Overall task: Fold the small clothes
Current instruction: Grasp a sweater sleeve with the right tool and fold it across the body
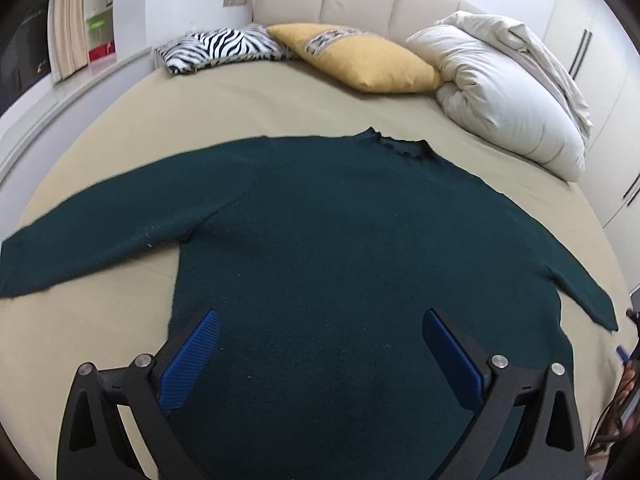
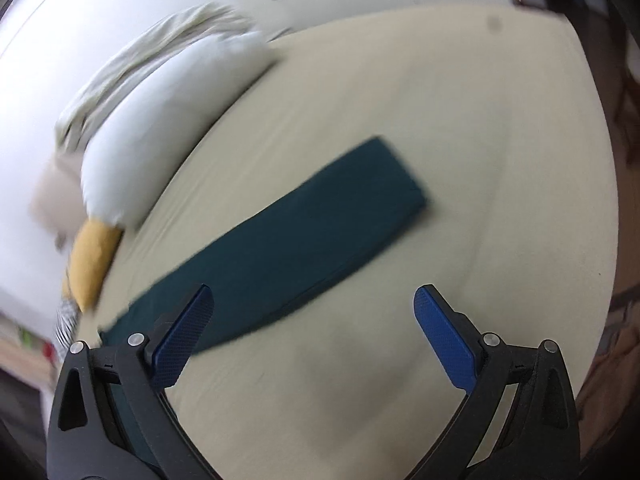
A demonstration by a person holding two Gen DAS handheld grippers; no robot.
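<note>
A dark green sweater (image 1: 328, 232) lies flat on the beige bed sheet (image 1: 248, 104), collar toward the pillows and both sleeves spread out. My left gripper (image 1: 320, 344) is open and empty, hovering over the sweater's lower body. In the right wrist view, which is blurred, the sweater's right sleeve (image 2: 304, 232) stretches across the sheet (image 2: 480, 160). My right gripper (image 2: 312, 320) is open and empty above the sleeve's near part, the left pad (image 2: 184, 336) over the fabric.
A zebra-print cushion (image 1: 216, 48), a yellow cushion (image 1: 360, 60) and a rolled white duvet (image 1: 504, 92) lie at the headboard. The duvet (image 2: 160, 120) and yellow cushion (image 2: 92, 264) also show in the right wrist view. White wardrobes stand to the right.
</note>
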